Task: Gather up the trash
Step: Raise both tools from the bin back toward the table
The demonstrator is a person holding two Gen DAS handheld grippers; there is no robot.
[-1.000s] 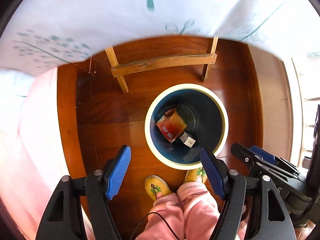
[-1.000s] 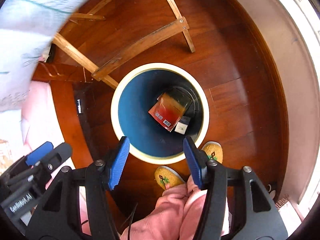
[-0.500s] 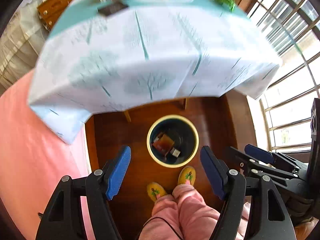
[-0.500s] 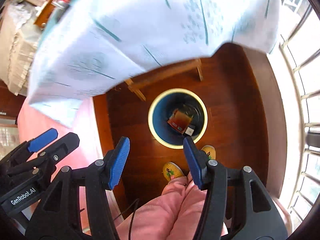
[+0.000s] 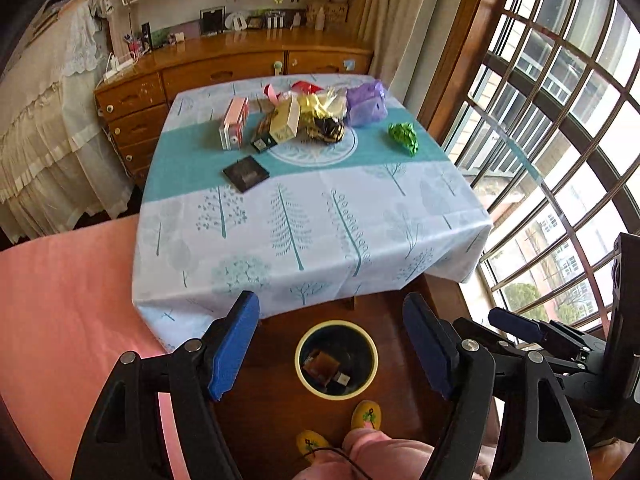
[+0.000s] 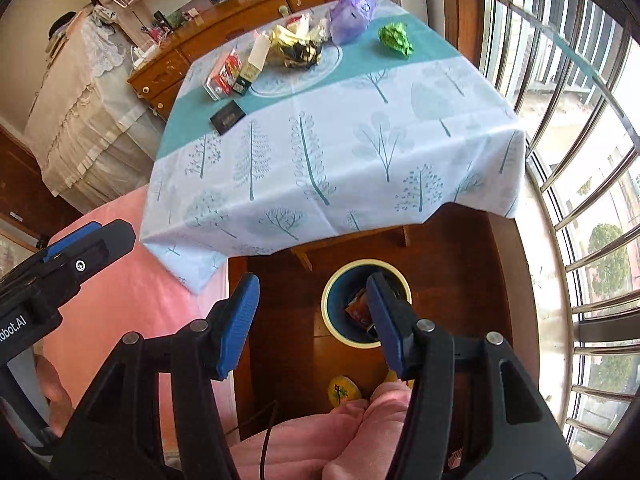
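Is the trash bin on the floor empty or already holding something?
Holding something: the trash bin stands upright with a red-orange packet and a small box at its bottom.

Wood dresser (image 5: 224,68) behind table (image 5: 304,216) w/ tree-print cloth; barred window (image 5: 560,128) at right; pink rug (image 5: 68,292) left.

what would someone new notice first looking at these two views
Probably the heap of bright trash at the far end of the tree-print tablecloth, with a green crumpled wad apart to its right. Then the blue bin on the wood floor below, already holding wrappers, framed by both empty, open grippers.
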